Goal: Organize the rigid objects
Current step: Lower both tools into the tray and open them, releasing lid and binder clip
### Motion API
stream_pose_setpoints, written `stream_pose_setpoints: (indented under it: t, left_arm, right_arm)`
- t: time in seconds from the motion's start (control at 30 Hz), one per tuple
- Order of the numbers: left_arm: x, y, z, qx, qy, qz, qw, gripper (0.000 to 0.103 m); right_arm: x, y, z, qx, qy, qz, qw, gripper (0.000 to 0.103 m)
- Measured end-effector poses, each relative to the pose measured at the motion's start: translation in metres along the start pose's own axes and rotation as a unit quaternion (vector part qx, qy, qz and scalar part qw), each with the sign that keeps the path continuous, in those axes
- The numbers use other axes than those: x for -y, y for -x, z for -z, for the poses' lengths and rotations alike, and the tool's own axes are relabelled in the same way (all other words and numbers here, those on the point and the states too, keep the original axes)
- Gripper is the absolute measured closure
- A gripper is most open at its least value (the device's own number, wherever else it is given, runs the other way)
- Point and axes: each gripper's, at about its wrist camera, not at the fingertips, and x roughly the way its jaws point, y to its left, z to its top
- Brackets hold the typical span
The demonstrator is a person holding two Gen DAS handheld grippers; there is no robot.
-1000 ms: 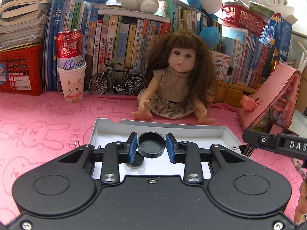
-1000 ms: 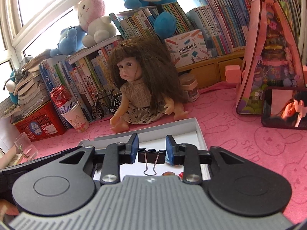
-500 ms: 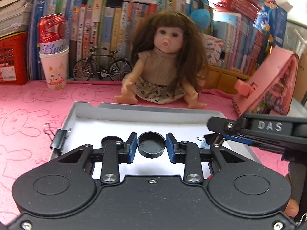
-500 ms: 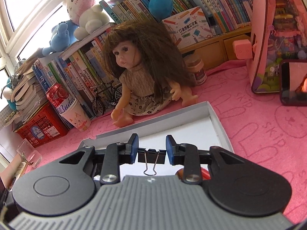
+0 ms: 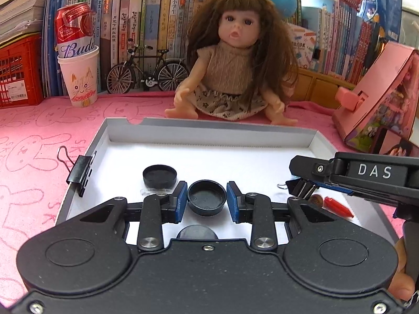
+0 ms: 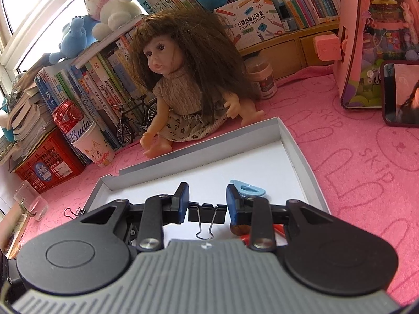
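While the left claw [image 5: 207, 201] grips it, the black cap [image 5: 207, 201] faces hollow side up.

I am facing a long row of upright colourful paperback books [image 5: 157, 23]. A pink rabbit-printed cloth [image 6: 366, 162] is covering the tabletop, and daylight is pouring through a white-framed window [image 6: 31, 7].

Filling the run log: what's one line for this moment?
left hand-held gripper: shut on black cap | right hand-held gripper: shut on binder clip | both over white tray

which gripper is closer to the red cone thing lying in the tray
Right. The right gripper, holding a binder clip, hangs just beside the red cone. The left gripper, holding a black cap, is farther off toward the tray's middle.
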Motion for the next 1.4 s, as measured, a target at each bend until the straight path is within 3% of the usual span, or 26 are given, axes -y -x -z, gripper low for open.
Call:
stream_pose_setpoints:
  t: [0.97, 1.07, 1.17, 1.4]
  left_arm:
    - [0.005, -0.003, 0.003, -0.005, -0.011, -0.028, 0.9995, 0.070]
    - [0.005, 0.001, 0.003, -0.005, -0.010, -0.026, 0.9996, 0.060]
    - [0.006, 0.005, 0.001, -0.003, -0.017, -0.025, 0.9995, 0.051]
    - [0.006, 0.024, -0.002, 0.012, -0.023, -0.030, 0.9992, 0.035]
  right_arm:
    - [0.002, 0.003, 0.001, 0.011, 0.019, 0.005, 1.000, 0.064]
    - [0.002, 0.005, 0.001, 0.012, 0.016, 0.002, 1.000, 0.064]
    - [0.002, 0.010, -0.001, 0.018, 0.015, -0.002, 1.000, 0.046]
    - [-0.002, 0.029, -0.006, 0.039, 0.028, 0.006, 0.999, 0.037]
